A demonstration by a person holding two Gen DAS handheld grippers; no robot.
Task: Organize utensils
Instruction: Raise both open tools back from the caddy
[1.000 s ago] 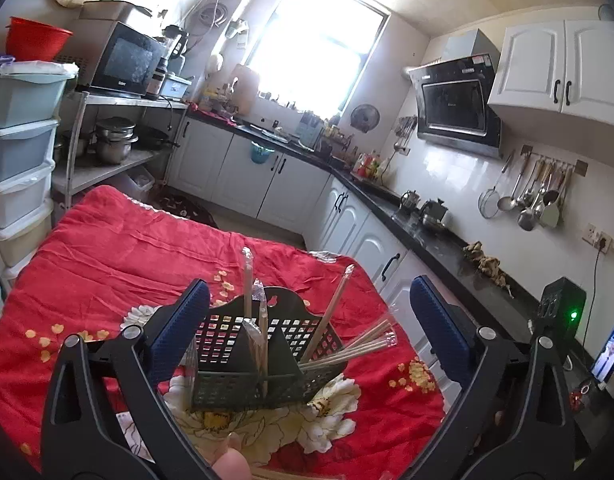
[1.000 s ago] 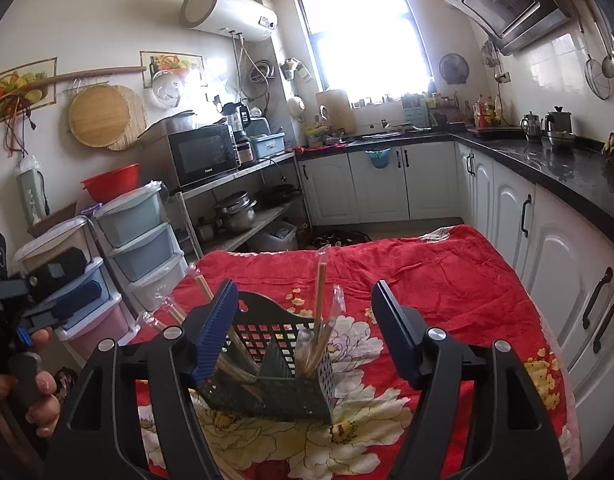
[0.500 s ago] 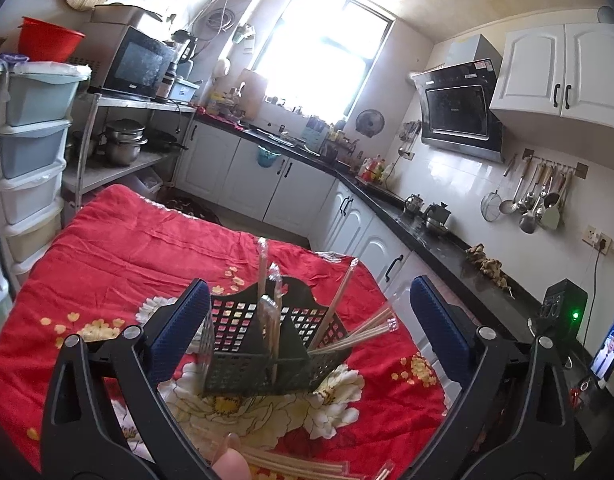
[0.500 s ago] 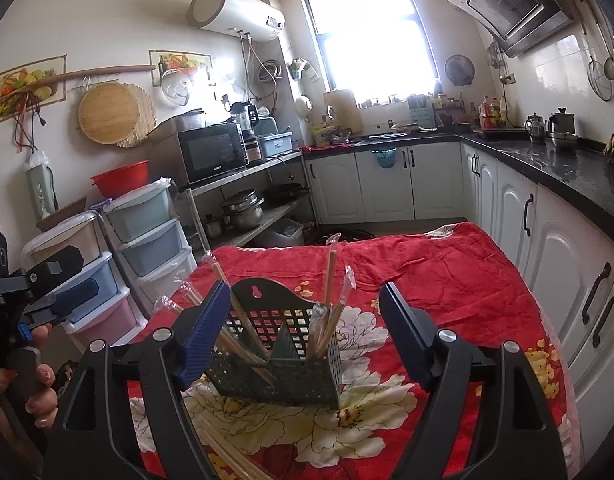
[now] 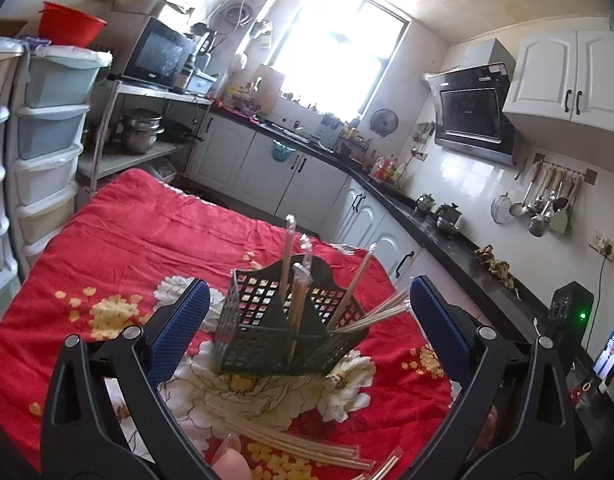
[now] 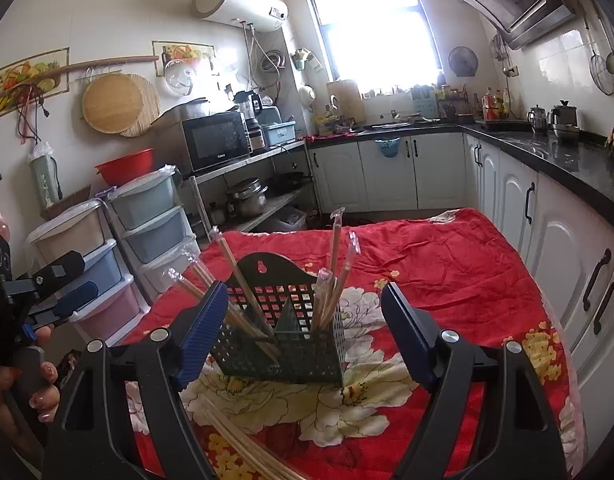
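Both hand-held grippers, left and right, are held spread before the chopstick-filled basket on the table.

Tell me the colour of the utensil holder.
Dark green utensil holder, clearest in the right wrist view.

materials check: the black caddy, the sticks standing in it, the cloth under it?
Caddy: looks like moulded matte plastic, dark green-black, grid-perforated walls, keyhole hanging slot.
Chopsticks: pale wood or bamboo by colour, each in a clear glossy wrapper crimped at the top.
Cloth: soft fabric, red with floral print, wrinkled; likely a blanket.
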